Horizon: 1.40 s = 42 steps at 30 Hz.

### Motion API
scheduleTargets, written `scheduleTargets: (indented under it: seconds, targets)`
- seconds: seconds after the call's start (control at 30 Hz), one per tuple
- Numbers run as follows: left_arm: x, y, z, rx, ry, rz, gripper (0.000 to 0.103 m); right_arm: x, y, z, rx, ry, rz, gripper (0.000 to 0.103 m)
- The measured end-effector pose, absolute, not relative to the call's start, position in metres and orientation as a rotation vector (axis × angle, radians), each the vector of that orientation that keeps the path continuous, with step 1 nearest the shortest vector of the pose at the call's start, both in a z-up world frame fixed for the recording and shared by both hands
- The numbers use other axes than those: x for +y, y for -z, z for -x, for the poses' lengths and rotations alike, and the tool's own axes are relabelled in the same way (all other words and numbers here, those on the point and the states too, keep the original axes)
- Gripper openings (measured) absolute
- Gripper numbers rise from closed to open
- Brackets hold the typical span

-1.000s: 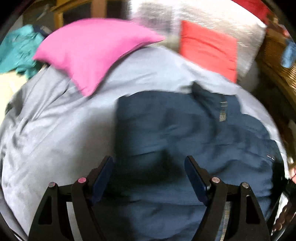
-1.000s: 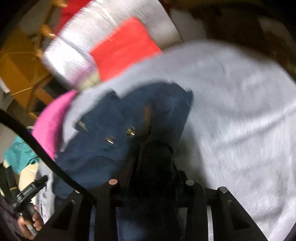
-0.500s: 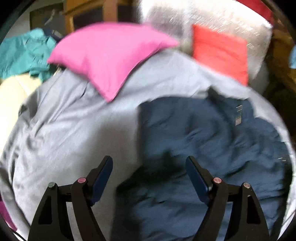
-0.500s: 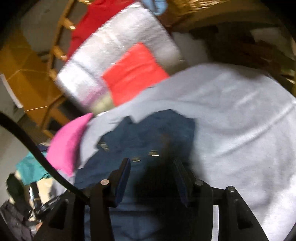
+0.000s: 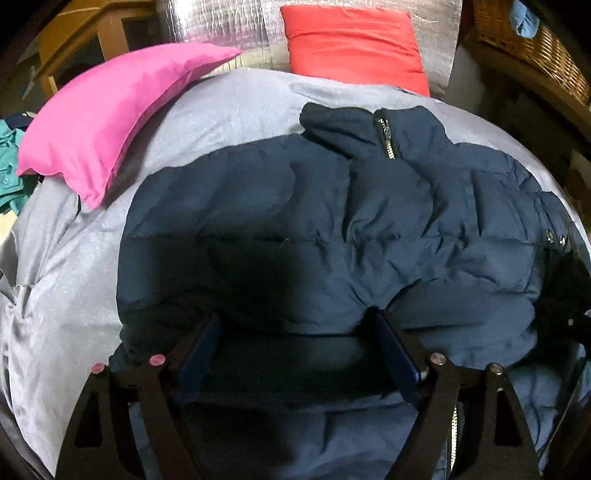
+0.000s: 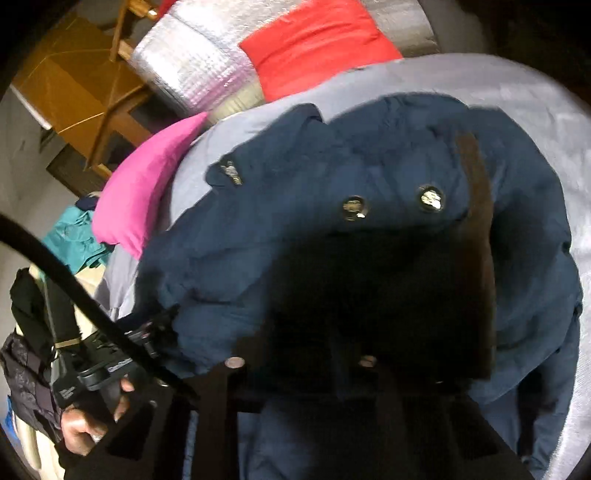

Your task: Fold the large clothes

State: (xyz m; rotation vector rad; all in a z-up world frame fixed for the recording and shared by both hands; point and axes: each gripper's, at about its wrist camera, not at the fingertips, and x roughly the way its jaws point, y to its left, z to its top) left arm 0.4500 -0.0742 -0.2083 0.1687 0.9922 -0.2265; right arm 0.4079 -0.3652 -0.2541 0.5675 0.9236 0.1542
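Note:
A navy padded jacket (image 5: 332, 221) lies on a grey bedcover (image 5: 66, 288); its collar and zip point to the far side. My left gripper (image 5: 295, 332) is open, with its fingers spread around a fold at the jacket's near edge. In the right wrist view the jacket (image 6: 295, 177) bulges up close, with two metal snaps (image 6: 354, 207) showing. My right gripper (image 6: 306, 325) is buried in dark jacket fabric; its fingertips are hidden, so I cannot tell how the jaws stand.
A pink pillow (image 5: 110, 110) lies on the bedcover's far left and a red pillow (image 5: 351, 40) at the far middle against a silver quilted pad (image 5: 221, 26). Teal clothing (image 5: 9, 155) is at the left edge. A wicker basket (image 5: 535, 40) stands far right.
The left gripper has moved down to the jacket's near edge. The right gripper opened briefly half a second ago, then pushed deeper into the jacket, which now fills its view.

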Motion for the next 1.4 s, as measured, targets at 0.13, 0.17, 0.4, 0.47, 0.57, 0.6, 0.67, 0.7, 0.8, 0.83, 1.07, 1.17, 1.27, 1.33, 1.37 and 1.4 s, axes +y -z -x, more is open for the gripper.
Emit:
scheduleTargets:
  seconds: [0.13,0.17,0.4,0.47,0.57,0.6,0.67,0.7,0.8,0.83,1.07,1.17,1.27,1.33,1.37,1.4]
  targets:
    - [-0.067,0.203,-0.453,1.005,0.232,-0.138,0.085,-0.369,0.248,-0.409,0.952,-0.164,-0.587,0.025]
    - [-0.064,0.201,-0.456,1.001,0.234,-0.135,0.084,-0.370,0.245,-0.408,0.957,-0.166,-0.597,0.027]
    - [-0.049,0.186,-0.451,0.956,0.208,-0.095,0.084,-0.408,0.223,-0.381,0.878,-0.102,-0.663,0.028]
    - [-0.049,0.202,-0.458,1.016,0.169,-0.127,0.085,-0.415,0.236,-0.383,0.910,-0.089,-0.702,0.027]
    - [-0.054,0.212,-0.460,1.025,0.161,-0.162,0.085,-0.413,0.253,-0.392,0.942,-0.108,-0.721,0.027]
    - [-0.056,0.209,-0.459,1.020,0.158,-0.177,0.085,-0.413,0.251,-0.393,0.945,-0.108,-0.720,0.027]
    - [-0.057,0.204,-0.456,1.005,0.170,-0.186,0.085,-0.415,0.244,-0.390,0.941,-0.107,-0.728,0.027]
    - [-0.057,0.201,-0.455,1.003,0.177,-0.179,0.085,-0.417,0.241,-0.389,0.935,-0.109,-0.729,0.027]
    - [-0.053,0.192,-0.451,0.982,0.197,-0.158,0.085,-0.423,0.229,-0.379,0.921,-0.110,-0.705,0.027]
    - [-0.050,0.190,-0.448,0.974,0.197,-0.154,0.085,-0.428,0.225,-0.376,0.908,-0.106,-0.703,0.028]
    - [-0.036,0.180,-0.441,0.949,0.176,-0.140,0.085,-0.465,0.217,-0.354,0.852,-0.053,-0.765,0.044]
    - [-0.028,0.181,-0.444,0.949,0.119,-0.147,0.085,-0.478,0.216,-0.347,0.815,-0.021,-0.810,0.047]
    - [-0.011,0.181,-0.450,0.954,0.070,-0.099,0.085,-0.485,0.219,-0.347,0.804,0.039,-0.797,0.069]
    - [0.000,0.182,-0.455,0.965,0.049,-0.052,0.085,-0.488,0.224,-0.351,0.826,0.073,-0.787,0.072]
    - [0.005,0.184,-0.457,0.972,0.041,-0.035,0.085,-0.488,0.229,-0.355,0.842,0.074,-0.792,0.072]
    - [0.007,0.189,-0.460,0.984,0.035,-0.032,0.085,-0.487,0.234,-0.360,0.856,0.068,-0.799,0.072]
